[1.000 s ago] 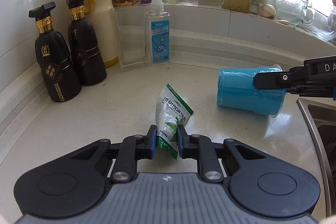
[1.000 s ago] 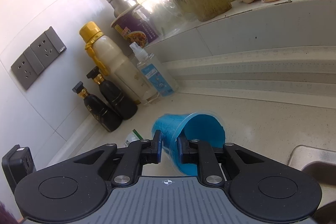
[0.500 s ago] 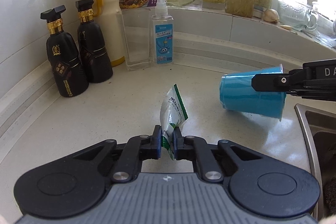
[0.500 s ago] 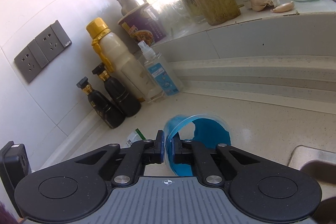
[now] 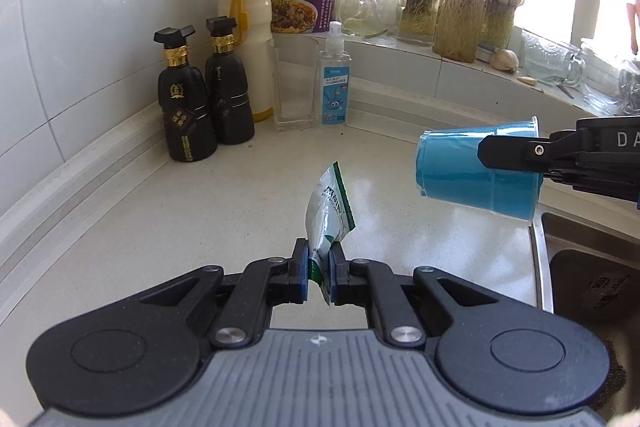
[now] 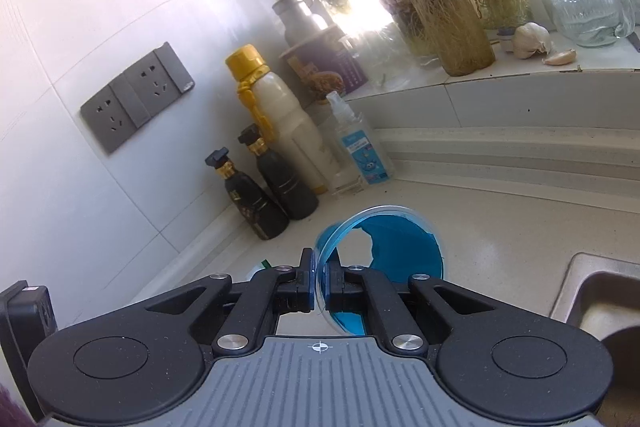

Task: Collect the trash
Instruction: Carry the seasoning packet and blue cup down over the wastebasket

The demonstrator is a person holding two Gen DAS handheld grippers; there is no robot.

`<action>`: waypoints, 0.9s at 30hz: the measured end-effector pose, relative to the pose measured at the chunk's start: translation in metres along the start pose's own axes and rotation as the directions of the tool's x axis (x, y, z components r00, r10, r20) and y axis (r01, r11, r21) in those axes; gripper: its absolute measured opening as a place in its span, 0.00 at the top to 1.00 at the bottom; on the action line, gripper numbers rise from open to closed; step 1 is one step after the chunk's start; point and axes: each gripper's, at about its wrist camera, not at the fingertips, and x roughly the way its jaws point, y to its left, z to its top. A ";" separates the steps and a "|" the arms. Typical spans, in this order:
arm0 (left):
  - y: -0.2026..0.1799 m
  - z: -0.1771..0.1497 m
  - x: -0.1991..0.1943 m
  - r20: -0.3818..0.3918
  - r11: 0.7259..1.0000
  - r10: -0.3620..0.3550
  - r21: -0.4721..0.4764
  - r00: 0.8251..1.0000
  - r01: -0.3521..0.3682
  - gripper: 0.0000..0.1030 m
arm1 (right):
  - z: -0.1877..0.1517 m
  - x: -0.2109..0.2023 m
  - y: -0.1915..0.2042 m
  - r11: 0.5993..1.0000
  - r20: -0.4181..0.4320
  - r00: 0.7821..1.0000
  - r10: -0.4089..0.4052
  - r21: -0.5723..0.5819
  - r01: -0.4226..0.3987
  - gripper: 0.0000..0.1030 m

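Observation:
My left gripper [image 5: 319, 269] is shut on a green and white sachet [image 5: 328, 214] and holds it clear of the pale countertop [image 5: 200, 211]. My right gripper [image 6: 318, 281] is shut on the rim of a blue plastic cup [image 6: 394, 245] with a torn hole in its bottom, held on its side above the counter. In the left wrist view the cup [image 5: 460, 165] hangs at the right with the right gripper's fingers [image 5: 508, 149] clamped on its rim.
Two black bottles [image 5: 184, 107], a white bottle with a yellow cap [image 5: 246, 27], an empty glass [image 5: 294, 83] and a spray bottle [image 5: 335, 83] stand in the back corner. Garlic jars [image 5: 460, 11] and glassware line the sill. A steel sink [image 5: 592, 267] lies right.
Both grippers have risen from the counter, lifting the sachet and the blue cup. The cup's mouth now faces the right wrist camera more squarely.

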 end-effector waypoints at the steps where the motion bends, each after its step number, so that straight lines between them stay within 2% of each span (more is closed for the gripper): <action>1: 0.001 -0.003 -0.007 0.000 1.000 0.002 -0.009 1.000 -0.002 0.92 | -0.002 -0.003 0.004 1.000 -0.002 1.000 0.004 -0.004 -0.004 0.96; 11: 0.023 -0.033 -0.067 -0.001 0.998 0.045 -0.052 0.999 -0.045 0.92 | -0.034 -0.038 0.052 0.998 -0.034 0.998 0.054 -0.042 -0.056 0.96; 15: 0.030 -0.044 -0.085 -0.003 0.997 0.056 -0.062 0.998 -0.056 0.92 | -0.047 -0.049 0.069 0.997 -0.060 0.997 0.045 -0.066 -0.049 0.96; 27: 0.051 -0.081 -0.130 0.006 0.993 0.064 -0.096 0.998 -0.063 0.92 | -0.083 -0.063 0.102 0.995 -0.123 0.989 0.087 -0.043 -0.092 0.96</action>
